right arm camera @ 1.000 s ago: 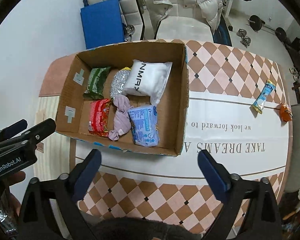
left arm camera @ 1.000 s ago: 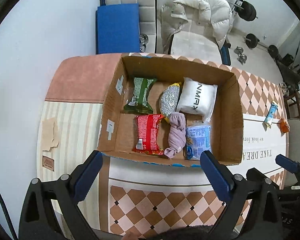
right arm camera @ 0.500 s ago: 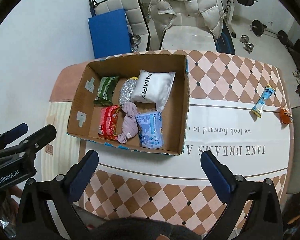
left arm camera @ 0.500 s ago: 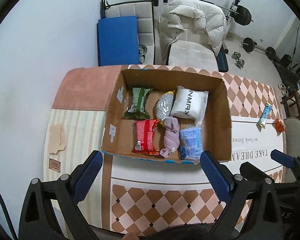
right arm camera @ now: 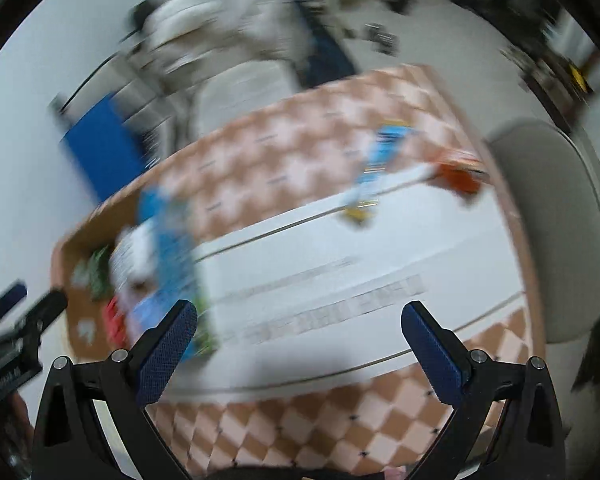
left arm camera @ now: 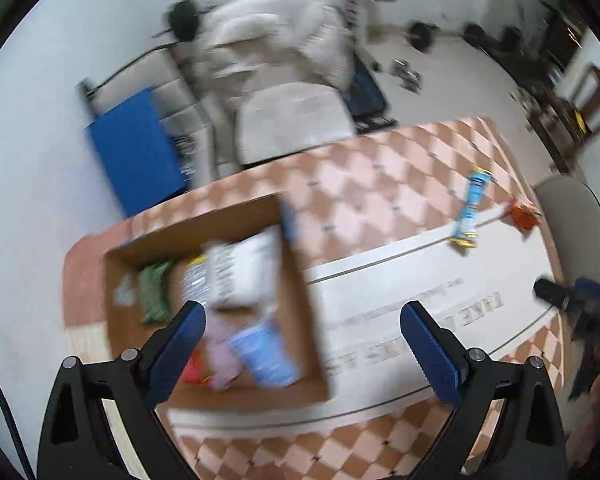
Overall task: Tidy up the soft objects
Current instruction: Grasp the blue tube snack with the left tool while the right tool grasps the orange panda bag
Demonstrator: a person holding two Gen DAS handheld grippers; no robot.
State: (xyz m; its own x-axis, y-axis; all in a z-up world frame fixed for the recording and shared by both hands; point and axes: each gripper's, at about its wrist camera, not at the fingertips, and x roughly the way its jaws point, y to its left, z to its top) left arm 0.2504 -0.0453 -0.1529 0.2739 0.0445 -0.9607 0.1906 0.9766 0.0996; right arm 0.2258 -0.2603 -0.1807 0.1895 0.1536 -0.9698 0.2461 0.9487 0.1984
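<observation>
A cardboard box [left arm camera: 304,312] sits at the table's left, holding a white pouch [left arm camera: 240,272], a green packet [left arm camera: 154,296], a pink cloth [left arm camera: 220,364], a blue pack [left arm camera: 266,354] and a red packet [left arm camera: 192,368]. A light-blue wrapper [left arm camera: 470,212] and an orange item [left arm camera: 522,216] lie at the far right of the table. My left gripper [left arm camera: 302,354] is open and empty above the box's right wall. My right gripper [right arm camera: 300,354] is open and empty over the white band of the tablecloth; its view is blurred, with the wrapper [right arm camera: 380,160] and the orange item [right arm camera: 458,176] ahead.
The table [left arm camera: 380,200] has a checked cloth with a white lettered band. Beyond it stand a blue pad [left arm camera: 136,152], a bench with a white jacket [left arm camera: 280,40] and weights on the floor. A grey chair [right arm camera: 552,220] stands at the table's right end.
Both cameras have swung quickly to the right, blurring the views. The box has slid to the left of frame and the wrapper and orange item are now nearer centre. Both grippers stay open.
</observation>
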